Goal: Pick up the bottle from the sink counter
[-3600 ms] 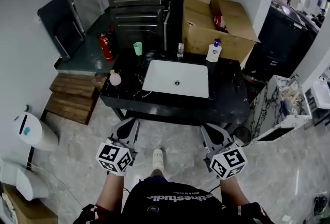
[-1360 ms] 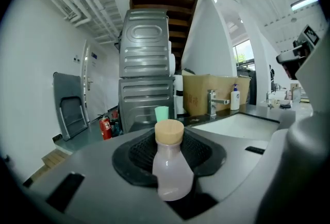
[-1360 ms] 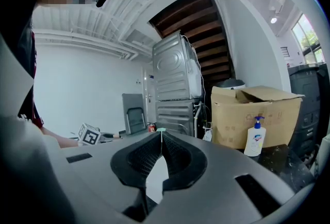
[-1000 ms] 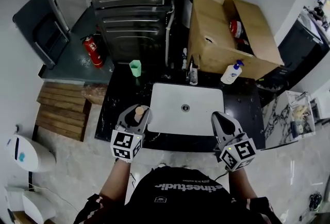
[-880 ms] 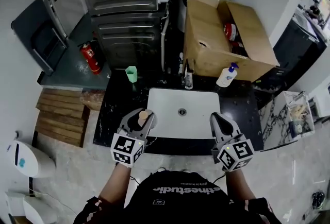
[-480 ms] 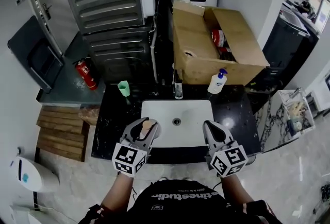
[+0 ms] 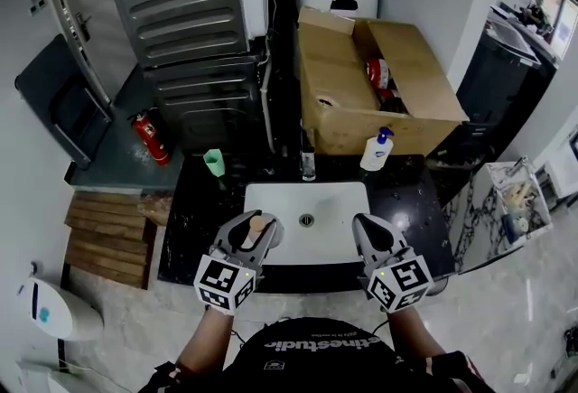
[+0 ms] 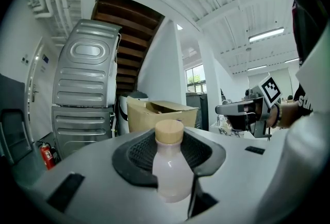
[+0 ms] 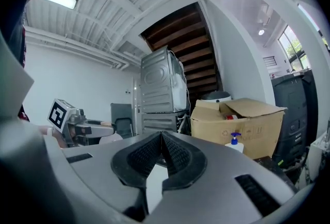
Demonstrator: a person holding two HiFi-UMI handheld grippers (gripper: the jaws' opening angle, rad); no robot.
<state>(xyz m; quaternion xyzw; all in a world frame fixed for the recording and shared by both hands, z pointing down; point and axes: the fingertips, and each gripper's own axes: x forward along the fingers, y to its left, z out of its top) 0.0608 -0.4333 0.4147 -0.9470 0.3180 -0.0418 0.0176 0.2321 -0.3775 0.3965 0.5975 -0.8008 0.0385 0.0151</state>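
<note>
Left gripper (image 7: 255, 222) is clamped on the bottle (image 8: 170, 171), which is pale pink with a tan cap and upright between the pads. It is held over the near left edge of the white sink basin (image 7: 334, 229). Right gripper (image 7: 366, 224) has its jaws together, holding nothing, over the basin's near right edge. On the far side of the black counter (image 7: 411, 210) stand 1 green cup (image 7: 214, 162) at left and 1 pump dispenser (image 7: 376, 150) at right. Behind them is 1 open cardboard box (image 7: 397, 93) with a red item (image 7: 377, 72) inside.

Pink bottle (image 8: 170, 171), tan cap (image 8: 169, 131), upright, clamped in left hand-held gripper (image 8: 169, 140)
</note>
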